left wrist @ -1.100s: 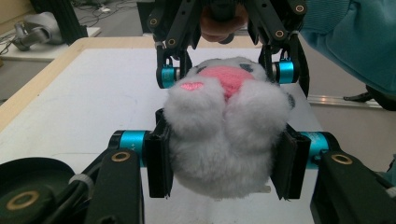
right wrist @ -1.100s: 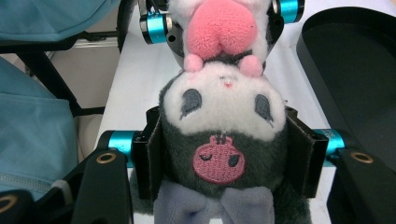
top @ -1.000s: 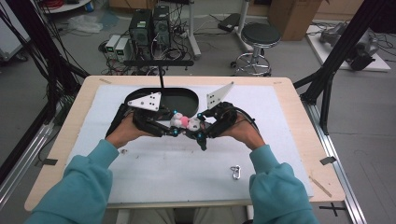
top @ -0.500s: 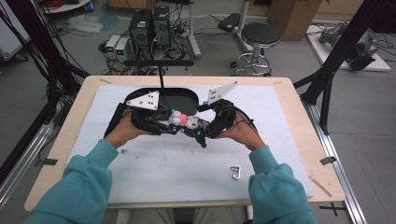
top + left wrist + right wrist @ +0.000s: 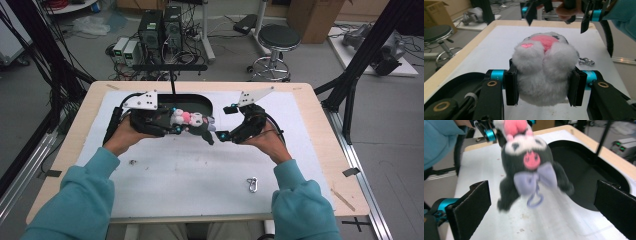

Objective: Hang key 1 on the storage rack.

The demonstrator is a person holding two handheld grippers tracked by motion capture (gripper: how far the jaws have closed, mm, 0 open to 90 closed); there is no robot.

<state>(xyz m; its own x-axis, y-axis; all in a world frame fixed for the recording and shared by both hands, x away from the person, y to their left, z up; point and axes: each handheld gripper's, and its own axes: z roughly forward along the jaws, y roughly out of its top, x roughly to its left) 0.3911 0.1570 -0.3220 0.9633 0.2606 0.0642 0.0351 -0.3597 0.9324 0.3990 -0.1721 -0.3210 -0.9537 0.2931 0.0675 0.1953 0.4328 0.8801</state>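
Left gripper is pinching the plush toy by its white fluffy end, held up over the far middle of the table. Right gripper just popped its jaws wide apart, nothing between them, just right of the toy.

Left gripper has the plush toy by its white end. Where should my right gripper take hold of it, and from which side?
Judging by its pose, grip the dark body just above the lilac bow. The plush toy hangs off the left gripper with its dark end free, facing the right gripper, whose jaws stand wide open on either side. Come straight in from the right gripper's side, pads on the flanks, clear of the dangling loop.
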